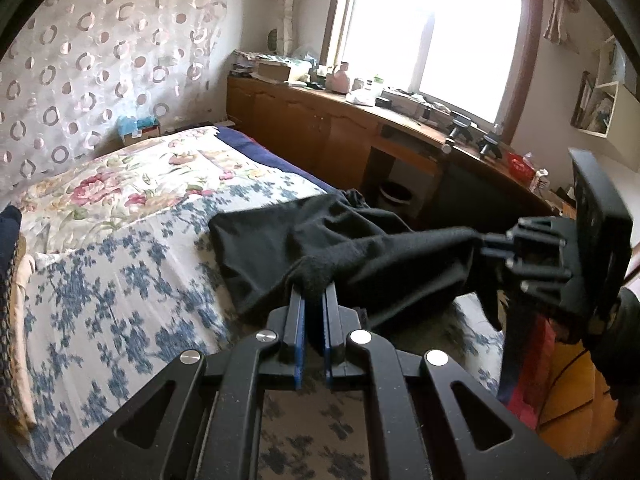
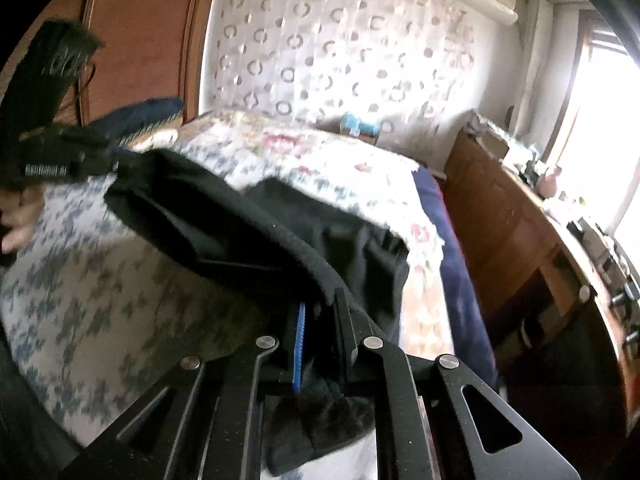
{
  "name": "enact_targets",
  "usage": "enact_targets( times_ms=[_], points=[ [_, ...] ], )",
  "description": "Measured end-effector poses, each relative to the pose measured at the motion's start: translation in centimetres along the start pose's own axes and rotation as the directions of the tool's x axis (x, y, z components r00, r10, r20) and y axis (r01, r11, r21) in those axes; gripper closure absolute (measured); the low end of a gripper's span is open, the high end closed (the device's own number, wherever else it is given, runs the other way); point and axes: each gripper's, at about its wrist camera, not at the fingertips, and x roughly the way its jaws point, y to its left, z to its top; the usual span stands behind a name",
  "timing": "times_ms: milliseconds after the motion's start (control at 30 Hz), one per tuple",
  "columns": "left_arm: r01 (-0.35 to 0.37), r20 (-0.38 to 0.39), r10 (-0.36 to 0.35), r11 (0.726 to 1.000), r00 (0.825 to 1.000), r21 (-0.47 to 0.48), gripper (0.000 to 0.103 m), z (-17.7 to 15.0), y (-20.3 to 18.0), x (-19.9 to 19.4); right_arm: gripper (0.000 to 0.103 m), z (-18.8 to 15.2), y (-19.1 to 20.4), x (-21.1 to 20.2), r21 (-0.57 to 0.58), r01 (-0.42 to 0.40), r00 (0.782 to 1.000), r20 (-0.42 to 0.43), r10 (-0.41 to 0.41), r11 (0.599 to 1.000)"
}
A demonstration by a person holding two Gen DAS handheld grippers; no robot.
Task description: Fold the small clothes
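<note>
A black garment (image 1: 360,248) hangs stretched between both grippers above the floral bed (image 1: 120,280); its far part still lies on the sheet. My left gripper (image 1: 314,294) is shut on one bunched corner. At the right of the left wrist view, my right gripper (image 1: 482,246) pinches the other end. In the right wrist view the black garment (image 2: 240,216) runs from my right gripper (image 2: 320,308), shut on its hem with cloth hanging below the fingers, up to my left gripper (image 2: 114,162), held by a hand (image 2: 16,220).
A wooden cabinet and desk (image 1: 320,120) loaded with clutter run along the bed's right side under the window. A waste bin (image 1: 394,196) stands under the desk. Dark folded clothes (image 1: 10,220) lie at the bed's left edge. A patterned curtain (image 2: 340,52) backs the bed.
</note>
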Motion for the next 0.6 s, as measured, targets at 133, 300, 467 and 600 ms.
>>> enact_targets(
  times_ms=[133,300,467,600],
  points=[
    [-0.015,0.006,0.015,1.0,1.0,-0.003,0.095,1.2,0.9,0.5,0.091,1.9,-0.7,1.1,-0.014,-0.018,0.999,0.028,0.019,1.0],
    [-0.03,-0.004,0.03,0.999,1.0,-0.015,0.095,2.2,2.2,1.6,0.091,2.5,-2.0,2.7,-0.011,-0.06,0.997,0.037,0.06,0.998],
    [-0.048,-0.033,0.047,0.999,0.998,-0.013,0.095,3.0,3.2,3.3,0.091,2.5,-3.9,5.1,-0.009,-0.094,0.995,0.029,0.094,0.996],
    [-0.055,-0.056,0.054,0.998,0.997,-0.02,0.095,4.0,4.3,4.8,0.091,3.1,-5.2,7.1,0.005,-0.116,0.993,0.02,0.116,0.993]
  ],
)
